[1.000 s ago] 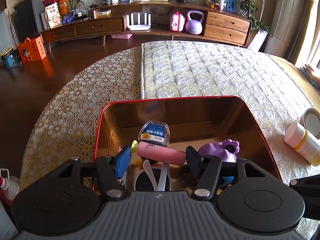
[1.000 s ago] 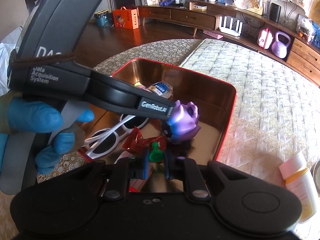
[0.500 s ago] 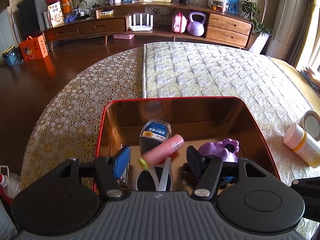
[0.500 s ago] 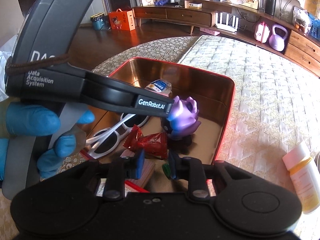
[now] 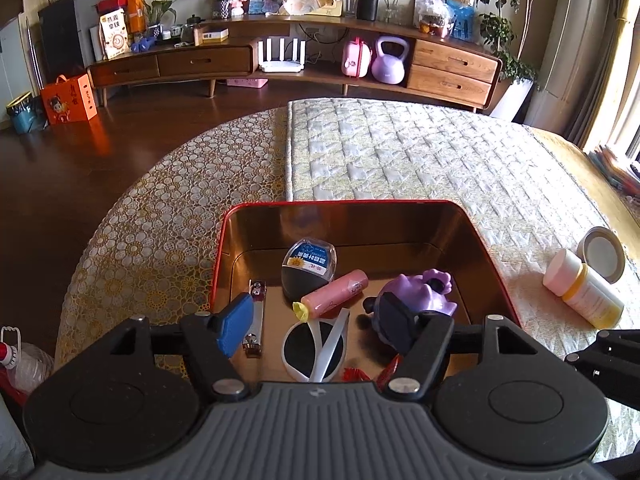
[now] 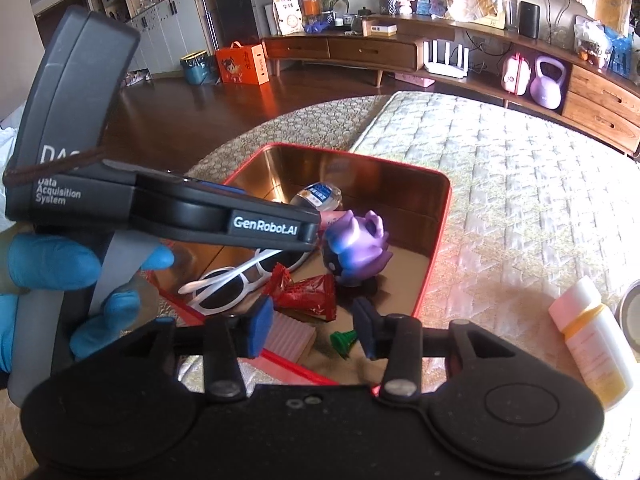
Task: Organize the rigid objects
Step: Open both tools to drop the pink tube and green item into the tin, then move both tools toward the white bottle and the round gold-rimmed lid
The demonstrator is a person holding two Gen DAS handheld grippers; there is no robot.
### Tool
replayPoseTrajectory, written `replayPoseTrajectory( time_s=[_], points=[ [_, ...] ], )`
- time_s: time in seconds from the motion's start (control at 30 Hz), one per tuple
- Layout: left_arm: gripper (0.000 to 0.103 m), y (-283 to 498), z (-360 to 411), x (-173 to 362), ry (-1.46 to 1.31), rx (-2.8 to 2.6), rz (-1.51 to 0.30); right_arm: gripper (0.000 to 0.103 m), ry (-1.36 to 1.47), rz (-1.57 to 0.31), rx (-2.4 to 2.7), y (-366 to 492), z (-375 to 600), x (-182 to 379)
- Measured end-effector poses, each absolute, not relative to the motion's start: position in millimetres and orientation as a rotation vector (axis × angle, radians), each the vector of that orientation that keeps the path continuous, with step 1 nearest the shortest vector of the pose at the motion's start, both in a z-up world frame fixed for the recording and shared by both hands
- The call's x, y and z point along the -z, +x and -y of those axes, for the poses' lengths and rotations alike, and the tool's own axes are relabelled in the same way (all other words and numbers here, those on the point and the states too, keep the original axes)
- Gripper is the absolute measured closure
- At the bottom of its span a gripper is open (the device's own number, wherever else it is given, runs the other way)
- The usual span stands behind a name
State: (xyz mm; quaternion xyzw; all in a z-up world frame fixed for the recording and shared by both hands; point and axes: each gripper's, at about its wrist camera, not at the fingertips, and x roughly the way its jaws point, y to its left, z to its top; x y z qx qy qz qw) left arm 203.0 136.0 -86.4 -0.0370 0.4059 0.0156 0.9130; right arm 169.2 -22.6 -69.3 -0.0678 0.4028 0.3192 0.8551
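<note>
Both grippers tilted down over tin (image 5: 400,204), fingers opening.

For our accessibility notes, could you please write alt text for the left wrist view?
An open left hand-held gripper, its jaws widening and empty, hangs over a red-rimmed tin on a quilted table, holding a pink tube, purple toy, white sunglasses and nail clipper.

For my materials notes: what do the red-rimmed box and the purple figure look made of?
Red-rimmed box: probably tin-plate metal; its glossy gold walls mirror the items inside. Purple figure: likely moulded plastic or vinyl, smooth with soft highlights.
</note>
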Motion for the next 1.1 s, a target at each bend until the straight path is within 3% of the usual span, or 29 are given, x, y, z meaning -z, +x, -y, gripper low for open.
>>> replayPoseTrajectory(
  time_s=[0.57,1.1],
  points=[
    [0.025,162.9,-107.5,52.1,-0.085,0.007,-0.751,0.007,-0.062,-0.746,-0.662,133.7,73.2,35.0],
    [0.020,144.8,-39.7,35.5,-0.051,0.074,-0.708,0.003,-0.080,-0.642,-0.522,117.5,176.1,30.6]
  ],
)
